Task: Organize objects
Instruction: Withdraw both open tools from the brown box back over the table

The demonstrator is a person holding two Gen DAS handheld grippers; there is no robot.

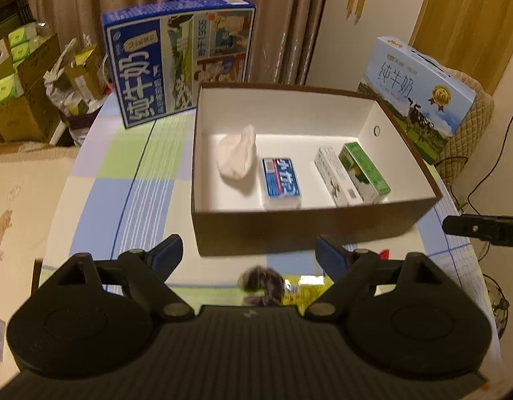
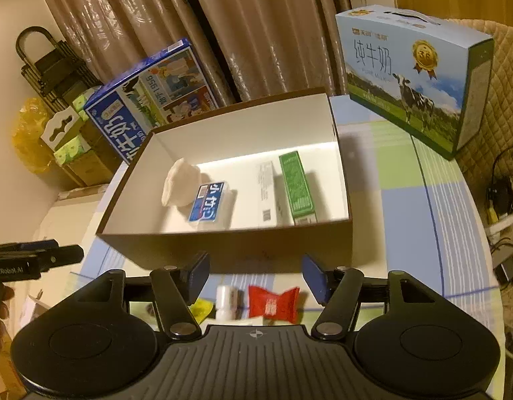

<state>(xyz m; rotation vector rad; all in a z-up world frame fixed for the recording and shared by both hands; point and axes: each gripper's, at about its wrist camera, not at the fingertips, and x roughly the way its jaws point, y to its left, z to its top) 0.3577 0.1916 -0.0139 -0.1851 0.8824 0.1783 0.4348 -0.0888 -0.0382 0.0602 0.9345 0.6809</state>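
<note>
Loose items at the counter's near edge, both sets of fingers open and empty.
Your right gripper (image 2: 255, 276) sits nearest the red sachet (image 2: 273, 303), just below its fingers; brown box (image 2: 223, 250) lies beyond; left gripper (image 1: 248, 255) hovers beside.

Ahead of me, brown pleated curtains (image 2: 196, 26) cover the far wall under dim, warm light. The tabletop (image 1: 129, 193) carries a checked cloth of blue, green and white. To my left, stacked cardboard cartons (image 1: 19, 100) stand on the floor. To my right, a quilted beige chair back (image 2: 496, 106), cables beside it.
</note>
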